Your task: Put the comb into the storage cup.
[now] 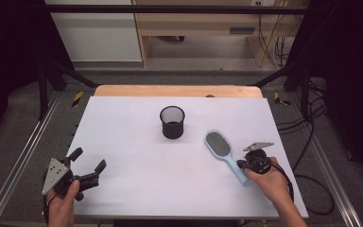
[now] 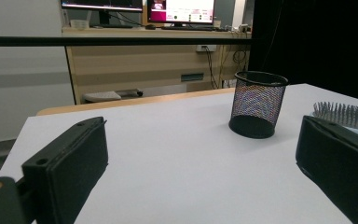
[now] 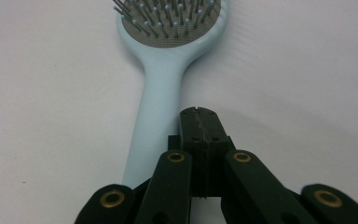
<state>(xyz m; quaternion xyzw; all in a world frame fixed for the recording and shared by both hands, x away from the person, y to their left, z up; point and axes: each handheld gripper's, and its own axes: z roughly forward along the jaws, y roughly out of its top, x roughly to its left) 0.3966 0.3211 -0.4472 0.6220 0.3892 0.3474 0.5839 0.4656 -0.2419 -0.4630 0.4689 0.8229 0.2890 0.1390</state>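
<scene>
A light blue hairbrush (image 1: 220, 149) lies bristles up on the white table (image 1: 137, 142), right of centre, with its handle toward the person. My right gripper (image 1: 241, 164) is at the handle's near end. In the right gripper view its jaws (image 3: 197, 113) are pressed shut with nothing between them, just right of the handle (image 3: 156, 112). A black mesh cup (image 1: 172, 122) stands upright mid-table. My left gripper (image 1: 89, 159) is held at the front left corner, open wide and empty. In the left gripper view (image 2: 200, 154) the mesh cup (image 2: 257, 105) and the brush bristles (image 2: 347, 115) show ahead.
A wooden strip (image 1: 177, 91) runs along the table's far edge. Metal rails (image 1: 23, 156) flank the table, and cables (image 1: 312, 142) trail on the floor at right. Wide bare tabletop lies between the two grippers.
</scene>
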